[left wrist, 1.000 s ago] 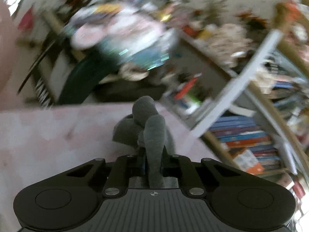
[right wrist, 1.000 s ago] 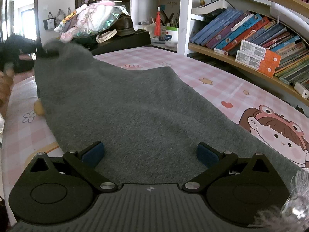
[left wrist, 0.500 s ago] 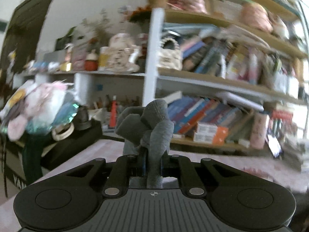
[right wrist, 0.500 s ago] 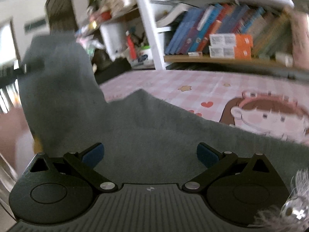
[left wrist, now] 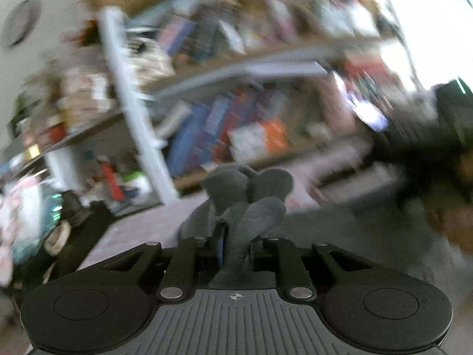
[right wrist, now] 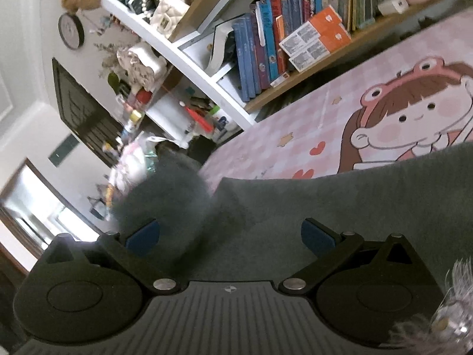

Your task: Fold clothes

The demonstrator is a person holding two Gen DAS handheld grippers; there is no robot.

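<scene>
The grey cloth (right wrist: 340, 216) lies spread on the worktop (right wrist: 283, 136), which has a pink checked cover with a cartoon girl in a frog hat (right wrist: 414, 115) printed on it. The cloth hides the lower part of that drawing. One end of the cloth is lifted up in a blurry grey hump (right wrist: 165, 195) at the left of the right wrist view.

In the left wrist view, a bunched-up bit of the same grey cloth (left wrist: 248, 201) sticks up between the two sides of the left claw (left wrist: 236, 245). This claw is narrow and its jaws are opening, with the cloth still between them and the blue pads (left wrist: 220, 245) close against it. The rest of this view is very blurry.

The right claw (right wrist: 230, 236) is wide. Its blue pads (right wrist: 316, 236) stand far apart above the flat cloth, and nothing is pinched between them.

Behind the worktop is a bookshelf (right wrist: 212, 68) full of blue books (right wrist: 251, 47) and orange boxes (right wrist: 319, 35). A round clock (right wrist: 71, 31) hangs on the wall.
</scene>
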